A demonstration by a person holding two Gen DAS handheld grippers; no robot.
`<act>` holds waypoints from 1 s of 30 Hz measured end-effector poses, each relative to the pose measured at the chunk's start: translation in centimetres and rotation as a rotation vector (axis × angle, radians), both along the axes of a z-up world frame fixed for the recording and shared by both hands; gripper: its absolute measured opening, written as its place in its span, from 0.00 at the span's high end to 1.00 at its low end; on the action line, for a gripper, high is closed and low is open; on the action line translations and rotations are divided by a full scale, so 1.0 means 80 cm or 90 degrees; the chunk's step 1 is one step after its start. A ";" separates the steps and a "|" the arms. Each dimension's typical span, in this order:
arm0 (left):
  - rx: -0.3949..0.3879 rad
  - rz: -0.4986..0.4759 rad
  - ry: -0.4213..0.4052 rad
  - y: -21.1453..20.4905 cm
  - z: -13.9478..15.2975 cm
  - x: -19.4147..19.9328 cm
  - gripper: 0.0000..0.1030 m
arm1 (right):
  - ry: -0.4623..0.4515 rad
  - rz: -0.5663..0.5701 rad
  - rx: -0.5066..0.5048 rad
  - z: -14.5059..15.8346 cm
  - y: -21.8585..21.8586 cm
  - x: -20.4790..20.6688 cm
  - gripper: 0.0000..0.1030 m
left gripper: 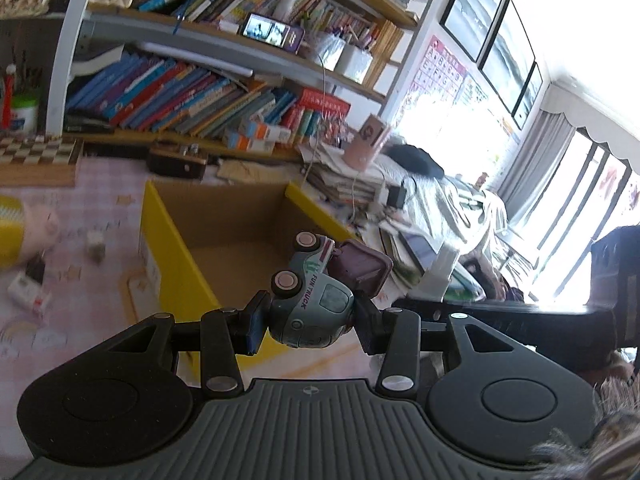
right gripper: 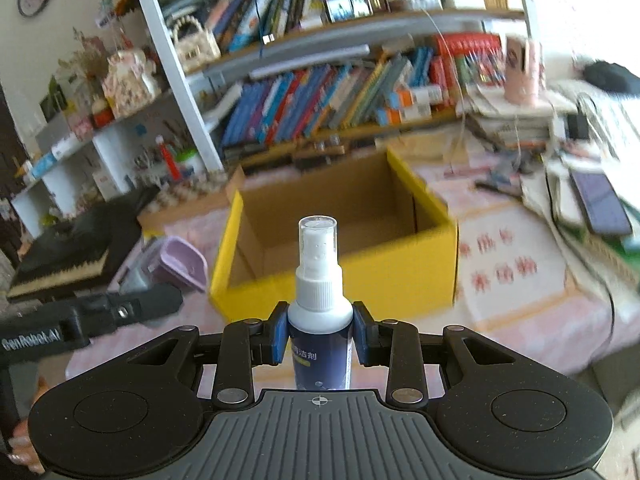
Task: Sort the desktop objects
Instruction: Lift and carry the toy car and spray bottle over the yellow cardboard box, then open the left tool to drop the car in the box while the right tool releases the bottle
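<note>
The left gripper (left gripper: 310,326) pinches a small pale green toy truck (left gripper: 312,304) between its blue pads; the truck lies on its side with two pink-hubbed wheels turned up, and "FUN TRUCK" reads along its flank; a mauve tipper bed (left gripper: 360,270) sits at its far end. The truck hangs above the near corner of an open yellow cardboard box (left gripper: 176,256), whose brown inside shows bare.

The right gripper (right gripper: 320,334) is clamped on a white spray bottle (right gripper: 320,300) held upright, a clear cap over its nozzle; its dark blue label carries Chinese characters, of which only two are readable, the rest too small. The bottle stands in front of the box's near yellow wall (right gripper: 340,280); in the right wrist view the other tool reaches in from the left edge, its black arm printed "GenRobot.AI" (right gripper: 30,340).

The box sits on a pink checked tablecloth (left gripper: 108,184) covering the desk; beyond its far edge runs a bookshelf (right gripper: 340,92) crammed with leaning books whose spines are blurred. On the shelf board a phone (left gripper: 266,30) stands lit; a pink cup (left gripper: 366,144) tops a paper stack at the desk's right side; a chessboard (left gripper: 36,152) lies at the far left edge; a dark phone (right gripper: 598,204) rests near the right edge.
</note>
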State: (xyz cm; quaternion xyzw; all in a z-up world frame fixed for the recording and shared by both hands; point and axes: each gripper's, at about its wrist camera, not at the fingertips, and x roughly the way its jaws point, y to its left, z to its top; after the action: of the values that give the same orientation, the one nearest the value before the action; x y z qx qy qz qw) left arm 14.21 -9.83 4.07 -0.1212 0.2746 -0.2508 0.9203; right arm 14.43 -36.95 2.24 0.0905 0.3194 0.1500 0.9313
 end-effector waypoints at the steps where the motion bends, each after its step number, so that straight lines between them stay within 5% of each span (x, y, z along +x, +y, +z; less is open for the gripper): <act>1: 0.000 0.004 -0.005 -0.004 0.003 0.007 0.60 | -0.013 0.006 0.003 0.007 -0.003 0.010 0.68; 10: 0.019 0.052 -0.036 -0.041 0.015 0.075 0.60 | -0.076 0.069 0.000 0.031 -0.021 0.100 0.68; 26: 0.145 0.066 0.056 -0.087 -0.052 0.161 0.60 | 0.057 0.226 -0.133 -0.070 0.001 0.213 0.68; 30: 0.158 0.075 0.073 -0.089 -0.063 0.175 0.60 | 0.043 0.283 -0.213 -0.077 0.015 0.226 0.68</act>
State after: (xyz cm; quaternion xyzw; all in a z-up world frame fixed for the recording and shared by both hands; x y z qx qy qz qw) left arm 28.20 -16.95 -0.99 -0.0368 0.3478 -0.1532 0.9243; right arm 32.52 -35.76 -3.92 -0.1321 0.3823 0.2929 0.8664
